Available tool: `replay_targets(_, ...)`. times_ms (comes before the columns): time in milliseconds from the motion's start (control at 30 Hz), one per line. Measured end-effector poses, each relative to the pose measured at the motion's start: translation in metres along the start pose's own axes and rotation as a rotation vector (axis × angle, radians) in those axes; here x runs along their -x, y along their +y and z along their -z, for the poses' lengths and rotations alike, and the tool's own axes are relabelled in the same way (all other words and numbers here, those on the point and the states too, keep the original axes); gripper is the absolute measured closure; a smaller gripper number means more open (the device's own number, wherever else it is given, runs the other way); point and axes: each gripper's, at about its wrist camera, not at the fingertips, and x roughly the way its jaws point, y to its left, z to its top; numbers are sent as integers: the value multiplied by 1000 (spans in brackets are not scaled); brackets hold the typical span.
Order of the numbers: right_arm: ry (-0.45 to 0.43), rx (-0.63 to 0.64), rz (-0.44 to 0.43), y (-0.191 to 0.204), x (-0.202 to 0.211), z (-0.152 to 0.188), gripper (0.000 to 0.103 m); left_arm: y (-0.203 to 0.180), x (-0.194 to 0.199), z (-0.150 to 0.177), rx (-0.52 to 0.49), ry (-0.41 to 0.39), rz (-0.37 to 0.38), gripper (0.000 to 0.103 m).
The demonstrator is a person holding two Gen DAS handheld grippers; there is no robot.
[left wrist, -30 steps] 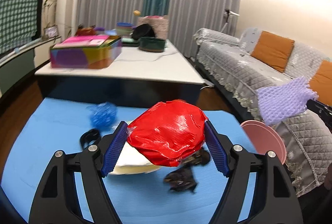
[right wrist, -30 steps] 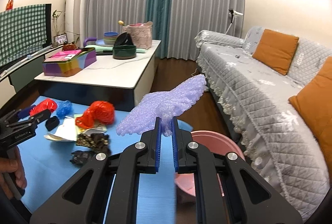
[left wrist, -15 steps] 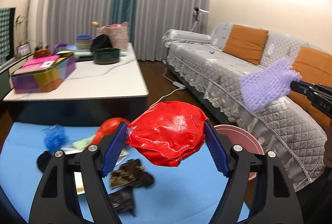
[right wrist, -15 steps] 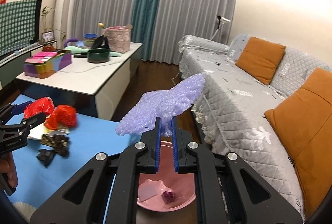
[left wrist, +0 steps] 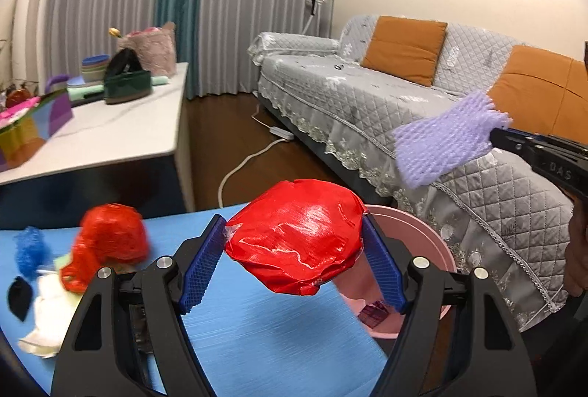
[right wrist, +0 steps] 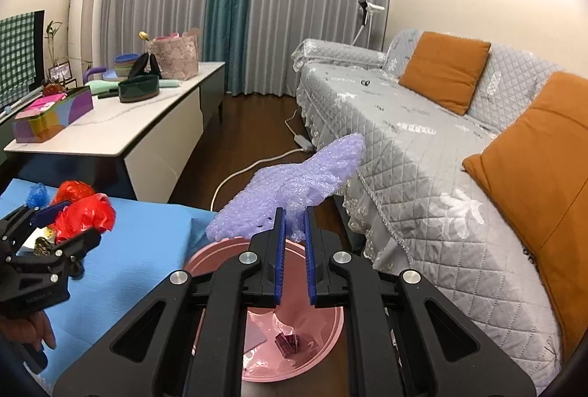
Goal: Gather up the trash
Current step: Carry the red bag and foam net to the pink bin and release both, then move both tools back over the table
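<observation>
My left gripper (left wrist: 294, 242) is shut on a crumpled red wrapper (left wrist: 297, 235), held above the blue mat's (left wrist: 257, 331) right edge beside the pink bin (left wrist: 422, 235). My right gripper (right wrist: 293, 224) is shut on a purple foam net (right wrist: 294, 180), hanging over the pink bin (right wrist: 220, 257). The bin holds a small dark red wrapper (right wrist: 288, 342) and a pale scrap. On the mat lie a red plastic bag (left wrist: 106, 242), a blue net ball (left wrist: 29, 250), white paper (left wrist: 47, 316) and a black piece (left wrist: 18, 294). The left gripper (right wrist: 55, 228) shows at the left edge of the right wrist view.
A grey quilted sofa (right wrist: 422, 147) with orange cushions (right wrist: 444, 73) runs along the right. A white low table (right wrist: 121, 125) carries a colourful box, bowls and a basket. A white power cable (right wrist: 239, 172) lies on the dark wood floor between them.
Both grippers have swung right, away from the trash pile toward the pink bin. The red wrapper and the purple net stayed gripped. The bin now lies under the right gripper.
</observation>
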Motion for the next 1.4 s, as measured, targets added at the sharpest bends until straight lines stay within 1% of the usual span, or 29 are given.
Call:
replay_targets(133,37,-2,-2,-2,-18,5,93,-12,-18,1,-10,12,33,31)
replay_targets(333,61,-1,-5,-6,-32,7,93,-28,-41,4,-29,37,75,31)
replay_targets(633,92,-8,9,-11,-42,10,93,-54,-71,11,-55,87,114,31)
replay_targets(767,109,-15,4,-14,-46,12,91,-56,-79,13,-51,103,125,30)
replay_targets(800,115,-16,-2,-14,-48,12,87,-57,-81,13,-51,108,131,29)
replay_targets(833,122,-18,-3,-14,-49,13,86,-58,-84,14,-56,121,136,27)
replay_targets(867,130,-20,5,-15,-50,14,82,-59,-86,14,-60,130,138,24)
replay_targets(900,130,-21,12,-15,-50,14,69,-60,-88,15,-63,139,137,21)
replay_targets(933,128,-25,19,-17,-50,14,60,-58,-88,15,-58,143,136,21)
replay_targets(1033,129,-49,35,-22,-51,13,52,-48,-84,15,-23,142,140,21)
replay_targets(1167,129,-82,35,-27,-51,12,50,-36,-72,15,5,139,127,21)
replay_targets(1267,107,-102,20,-26,-49,9,50,-26,-57,13,23,130,117,21)
replay_targets(1367,50,-122,21,-21,-40,5,50,-14,-38,12,37,121,111,21)
replay_targets(1400,20,-141,4,-19,-34,4,50,-10,-32,11,42,117,109,21)
